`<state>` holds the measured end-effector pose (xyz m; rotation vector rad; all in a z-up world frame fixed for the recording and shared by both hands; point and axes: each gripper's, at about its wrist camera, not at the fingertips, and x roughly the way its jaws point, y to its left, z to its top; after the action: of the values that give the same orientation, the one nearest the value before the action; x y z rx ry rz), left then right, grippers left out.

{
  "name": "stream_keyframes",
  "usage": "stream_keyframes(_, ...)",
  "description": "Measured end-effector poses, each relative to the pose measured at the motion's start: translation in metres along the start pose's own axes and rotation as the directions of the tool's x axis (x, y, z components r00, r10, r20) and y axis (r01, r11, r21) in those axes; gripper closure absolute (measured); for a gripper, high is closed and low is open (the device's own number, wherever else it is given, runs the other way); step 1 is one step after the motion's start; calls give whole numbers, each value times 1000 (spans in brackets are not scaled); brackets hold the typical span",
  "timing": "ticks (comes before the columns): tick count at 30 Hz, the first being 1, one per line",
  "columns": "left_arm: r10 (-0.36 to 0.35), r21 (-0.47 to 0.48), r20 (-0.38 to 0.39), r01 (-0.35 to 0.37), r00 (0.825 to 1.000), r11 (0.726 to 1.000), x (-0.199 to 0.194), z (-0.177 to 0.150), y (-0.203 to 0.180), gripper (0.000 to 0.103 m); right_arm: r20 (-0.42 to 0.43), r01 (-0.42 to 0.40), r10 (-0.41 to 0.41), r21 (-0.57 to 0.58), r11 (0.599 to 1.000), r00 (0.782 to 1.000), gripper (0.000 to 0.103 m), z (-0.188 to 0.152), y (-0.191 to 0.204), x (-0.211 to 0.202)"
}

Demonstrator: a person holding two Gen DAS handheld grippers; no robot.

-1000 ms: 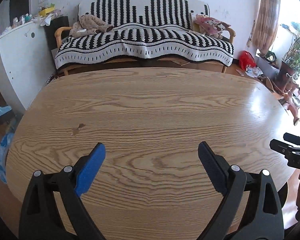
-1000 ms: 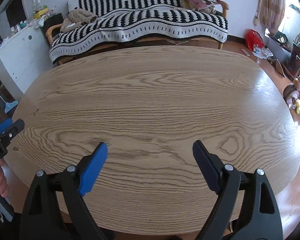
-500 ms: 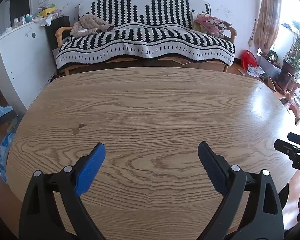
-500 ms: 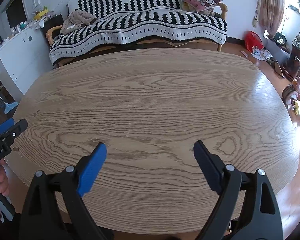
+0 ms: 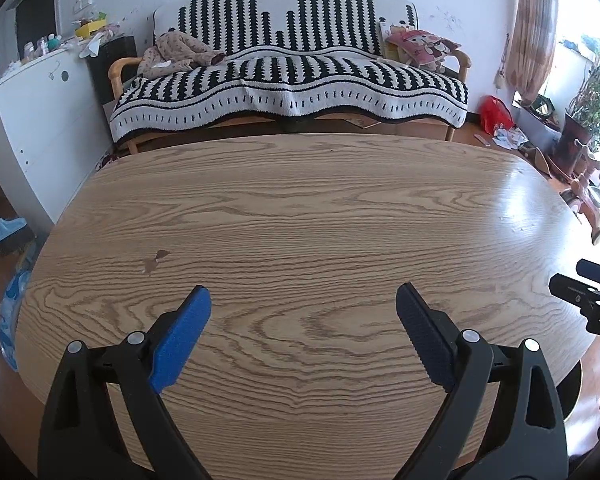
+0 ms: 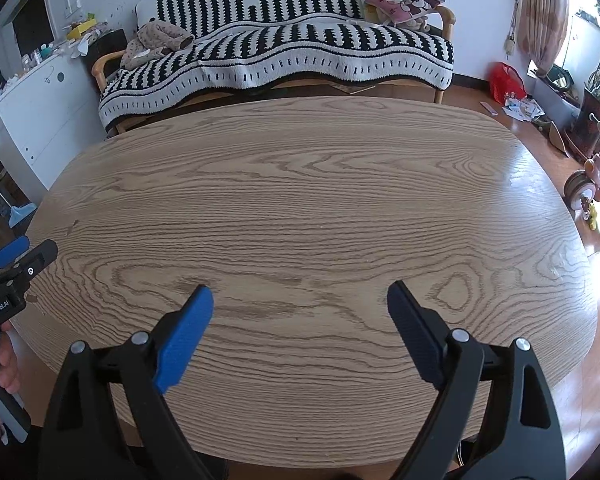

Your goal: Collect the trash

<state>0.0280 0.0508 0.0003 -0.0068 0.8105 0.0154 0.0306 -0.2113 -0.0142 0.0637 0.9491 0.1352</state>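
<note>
My left gripper [image 5: 303,300] is open and empty, held above the near part of an oval wooden table [image 5: 300,208]. My right gripper [image 6: 300,300] is open and empty too, above the near edge of the same table [image 6: 300,184]. Each gripper shows at the edge of the other's view: the right one at the right edge of the left wrist view [image 5: 588,296], the left one at the left edge of the right wrist view [image 6: 16,264]. No trash shows on the table top, only a small dark mark [image 5: 154,260] in the wood.
A sofa under a black-and-white blanket [image 5: 292,80] stands behind the table. A white cabinet [image 5: 32,120] is at the left. A red bag [image 6: 506,82] and scattered papers [image 6: 522,108] lie on the floor at the right, near plants and a tricycle [image 6: 596,188].
Both grippers have drawn back and risen slightly, so the table looks a little farther off. Both stay open and empty.
</note>
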Motion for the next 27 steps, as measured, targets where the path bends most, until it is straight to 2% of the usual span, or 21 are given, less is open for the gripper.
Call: stream_keyframes(27,1,14,-1,-1,1000,1000,1,0,-3,12,-1,2,-2,-1,1000,1000,17,0,-1,0)
